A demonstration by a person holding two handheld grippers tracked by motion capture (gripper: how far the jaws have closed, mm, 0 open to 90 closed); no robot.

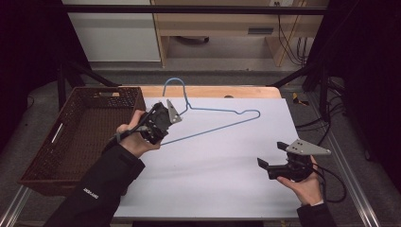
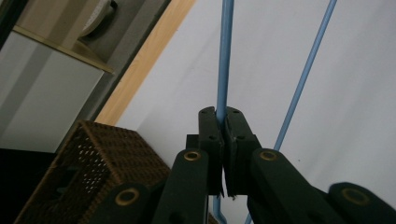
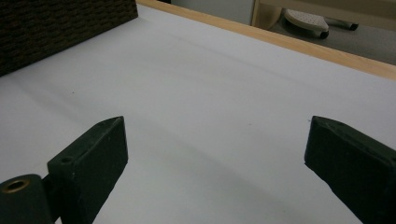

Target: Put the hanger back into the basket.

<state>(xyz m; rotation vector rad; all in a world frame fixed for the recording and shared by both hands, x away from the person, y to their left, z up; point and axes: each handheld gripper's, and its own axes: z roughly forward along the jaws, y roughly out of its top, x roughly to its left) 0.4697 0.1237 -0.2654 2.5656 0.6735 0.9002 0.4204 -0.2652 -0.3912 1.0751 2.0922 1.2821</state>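
My left hand-held gripper (image 1: 160, 124) pinches the blue wire hanger (image 1: 222, 119) at its left end, over the table (image 1: 213, 179) beside the basket (image 1: 75, 137); my right hand-held gripper (image 1: 273, 155) hangs spread and empty. I judge the hanger goes into the basket next, so I must swing it left over the rim

Lab, dark frame rig (image 1: 198, 9), floor cables (image 1: 293, 45), white tabletop (image 1: 227, 161)

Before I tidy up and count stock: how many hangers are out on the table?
1. A blue wire hanger lies over the white sheet's left half, its hook toward the far edge, one wire clamped in the left claw beside the brown basket. More could be hidden inside the basket.
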